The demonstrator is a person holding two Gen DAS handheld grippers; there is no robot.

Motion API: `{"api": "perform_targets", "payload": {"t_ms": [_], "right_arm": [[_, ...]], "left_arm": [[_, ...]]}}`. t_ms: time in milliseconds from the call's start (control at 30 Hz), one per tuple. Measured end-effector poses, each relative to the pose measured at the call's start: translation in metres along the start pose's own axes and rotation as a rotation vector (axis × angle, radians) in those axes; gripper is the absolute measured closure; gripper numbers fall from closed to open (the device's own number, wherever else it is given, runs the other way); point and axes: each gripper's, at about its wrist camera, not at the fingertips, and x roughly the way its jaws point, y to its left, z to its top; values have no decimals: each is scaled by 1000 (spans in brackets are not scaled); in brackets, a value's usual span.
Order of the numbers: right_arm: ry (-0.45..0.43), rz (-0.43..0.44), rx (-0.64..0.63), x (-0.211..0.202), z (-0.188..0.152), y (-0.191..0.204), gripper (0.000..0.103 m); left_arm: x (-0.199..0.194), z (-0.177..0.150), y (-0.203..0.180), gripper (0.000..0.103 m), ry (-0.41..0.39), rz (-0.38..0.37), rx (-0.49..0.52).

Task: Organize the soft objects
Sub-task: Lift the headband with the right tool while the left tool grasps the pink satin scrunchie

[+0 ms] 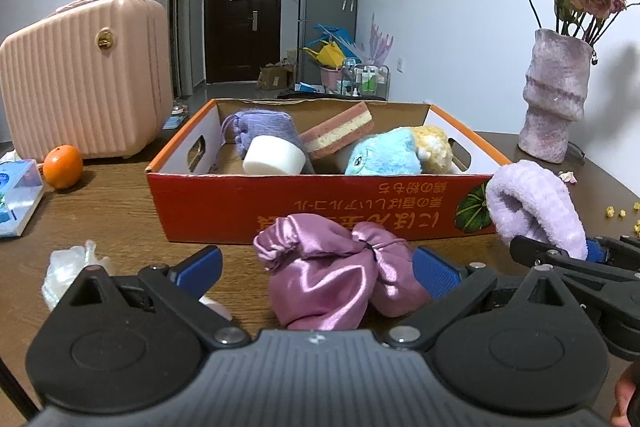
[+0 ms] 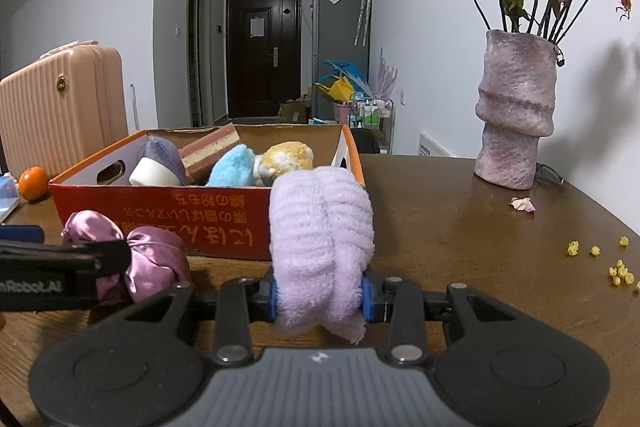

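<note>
Fingers of the right gripper [image 2: 320, 297] clamp a lilac towel [image 2: 320, 239] just short of the box [image 2: 160, 223], awaiting a lift inside, while the left gripper [image 1: 316, 269] gapes around a satin pouch [image 1: 332, 275].

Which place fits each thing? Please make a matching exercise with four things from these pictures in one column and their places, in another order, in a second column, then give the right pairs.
Things:
1. lilac towel
2. satin pouch
3. blue plush
4. orange

Places:
A. inside the box
B. on the table, next to the pink suitcase
C. clamped in the right gripper
D. on the table in front of the box, between the open fingers of the left gripper

Pairs: 1-C, 2-D, 3-A, 4-B
</note>
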Motion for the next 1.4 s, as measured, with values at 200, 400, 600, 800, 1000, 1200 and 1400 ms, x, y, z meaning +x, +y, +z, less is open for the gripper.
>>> {"api": "perform_targets", "payload": {"t_ms": [200,400,600,800,1000,1200,1400], "right_arm": [[-5,15,-5,2,1,0,68],[-8,25,-24,3,1,3,68],[1,26,-30,7,1,3,68],[0,28,-30,7,1,4,68],[-3,27,-33,6,1,4,67],[-13,22,-40,5,0,6,67],[-30,20,-45,2,-1,7,67]], "left_arm": [[16,4,-6,0,27,0,8],[34,7,-9,0,66,-6,13],[48,9,-9,0,107,-19,18],[51,7,-11,0,114,-23,37],[54,6,-9,21,126,-51,23],[51,5,-8,43,122,-84,12],[46,3,-11,51,99,-60,30]]}}
